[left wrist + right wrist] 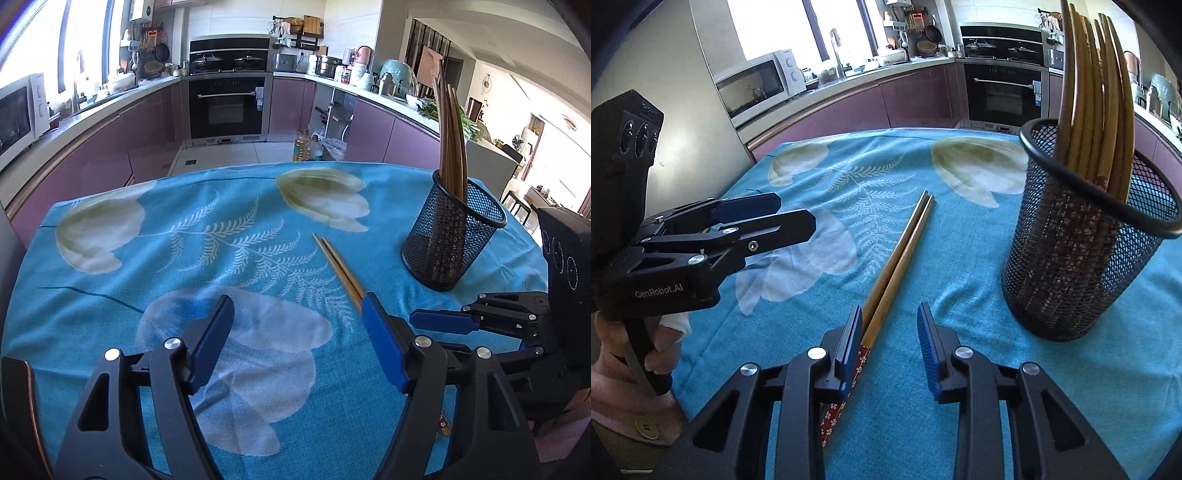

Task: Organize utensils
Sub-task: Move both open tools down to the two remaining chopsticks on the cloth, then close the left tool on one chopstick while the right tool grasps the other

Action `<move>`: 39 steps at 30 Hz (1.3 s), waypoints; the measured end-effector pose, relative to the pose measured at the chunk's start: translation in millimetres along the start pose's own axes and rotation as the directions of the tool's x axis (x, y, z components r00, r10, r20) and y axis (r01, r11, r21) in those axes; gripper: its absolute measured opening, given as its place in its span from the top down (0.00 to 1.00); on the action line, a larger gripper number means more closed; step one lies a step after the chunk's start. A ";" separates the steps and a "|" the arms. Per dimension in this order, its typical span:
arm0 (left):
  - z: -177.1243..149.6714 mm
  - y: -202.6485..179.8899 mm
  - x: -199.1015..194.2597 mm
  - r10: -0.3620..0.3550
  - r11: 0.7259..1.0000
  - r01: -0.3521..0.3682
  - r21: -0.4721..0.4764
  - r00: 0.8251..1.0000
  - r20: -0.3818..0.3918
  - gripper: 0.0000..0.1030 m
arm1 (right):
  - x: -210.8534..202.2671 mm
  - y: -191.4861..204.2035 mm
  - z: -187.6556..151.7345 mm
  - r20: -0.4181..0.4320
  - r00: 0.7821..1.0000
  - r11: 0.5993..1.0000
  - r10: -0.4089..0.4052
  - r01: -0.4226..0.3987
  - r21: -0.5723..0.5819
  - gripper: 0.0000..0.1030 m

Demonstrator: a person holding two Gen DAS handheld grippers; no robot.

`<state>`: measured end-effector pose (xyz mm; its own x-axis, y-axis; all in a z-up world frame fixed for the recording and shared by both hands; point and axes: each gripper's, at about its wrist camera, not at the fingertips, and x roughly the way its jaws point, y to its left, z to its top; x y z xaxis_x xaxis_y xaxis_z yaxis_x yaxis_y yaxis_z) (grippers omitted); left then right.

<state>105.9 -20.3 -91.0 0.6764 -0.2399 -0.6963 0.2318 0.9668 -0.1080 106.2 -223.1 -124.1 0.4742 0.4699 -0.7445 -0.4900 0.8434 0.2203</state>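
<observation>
The right gripper [888,332] has its jaws partly apart and low over the cloth, holding nothing: the pair of chopsticks [899,258] lies just inside the left pad, seemingly against it, with a clear gap to the other pad. The left gripper [297,339] stands with its jaws wide and empty over the middle of the near part of the tabletop [110,314]; the same chopsticks run under its right pad.

The two chopsticks lie side by side, touching, flat on the blue flowered cloth, patterned thick ends towards the near edge and tips pointing to the far edge. They look light, stiff and smooth, so they will likely roll or scissor apart if pinched off-centre. The best hold is probably across both at once near the patterned ends, where they are thicker, squeezing them together. Lying flat on soft cloth, they leave little room beneath, so the pads may snag the fabric.

The black mesh holder [1086,236] stands upright towards the right edge, already carrying a bunch of chopsticks that lean and fan above its rim. It looks light and could tip if knocked. The cloth between chopsticks and holder is bare, but the left gripper sits close beside the right.
</observation>
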 end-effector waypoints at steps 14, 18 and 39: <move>-3.5 -3.7 12.2 -0.029 0.999 0.029 0.015 0.999 -0.032 0.36 | 8.5 -5.2 5.7 -0.010 1.000 0.998 -0.030 0.030 0.048 0.81; -3.5 -9.6 15.9 -0.043 0.999 0.044 0.032 0.998 -0.046 0.38 | 4.3 -10.1 5.1 -0.009 0.999 0.998 -0.034 0.034 0.057 0.82; -13.4 -52.9 55.2 -0.091 0.982 0.120 0.149 0.977 -0.192 0.67 | -0.1 -29.9 1.0 -0.023 1.000 0.996 0.003 -0.001 0.094 0.82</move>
<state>121.6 -83.5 -133.2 0.5059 -0.3051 -0.8068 0.4129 0.9069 -0.0840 121.5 -248.1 -129.9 0.4559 0.4667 -0.7578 -0.4196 0.8636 0.2794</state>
